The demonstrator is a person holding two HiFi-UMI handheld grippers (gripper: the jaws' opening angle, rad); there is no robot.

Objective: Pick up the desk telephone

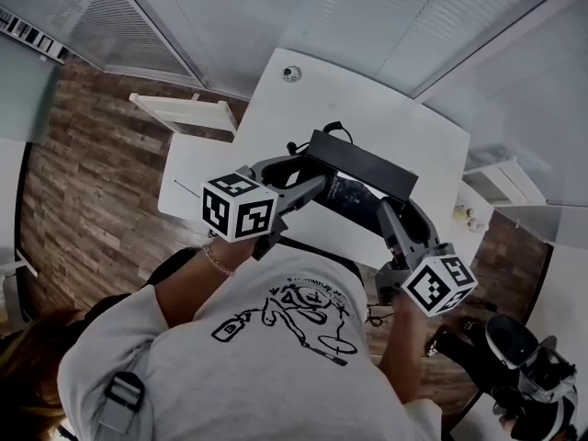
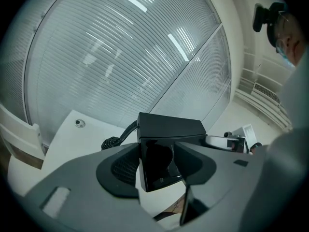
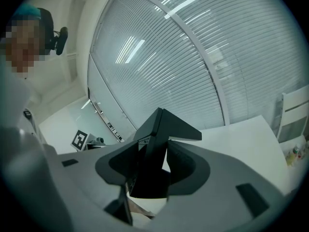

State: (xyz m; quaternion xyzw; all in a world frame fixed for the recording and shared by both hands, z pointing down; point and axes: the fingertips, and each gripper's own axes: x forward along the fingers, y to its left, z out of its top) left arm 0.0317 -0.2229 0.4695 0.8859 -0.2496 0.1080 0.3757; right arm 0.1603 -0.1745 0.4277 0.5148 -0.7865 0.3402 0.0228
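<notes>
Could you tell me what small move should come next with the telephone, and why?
Probably lift it slightly, held level: the left gripper and right gripper each clamp an end of the telephone, which looks clear of the table, and its coiled cord could tug.

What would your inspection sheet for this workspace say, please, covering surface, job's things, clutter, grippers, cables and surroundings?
Surface: white table with rounded corners.
Job's things: black desk telephone, held between both grippers, apparently lifted off the table.
Clutter: small round fitting near the table's far edge.
Grippers: left gripper and right gripper each shut on one end of the telephone.
Cables: coiled cord runs from the telephone's back.
Surroundings: wood-pattern floor, slatted blinds.
</notes>
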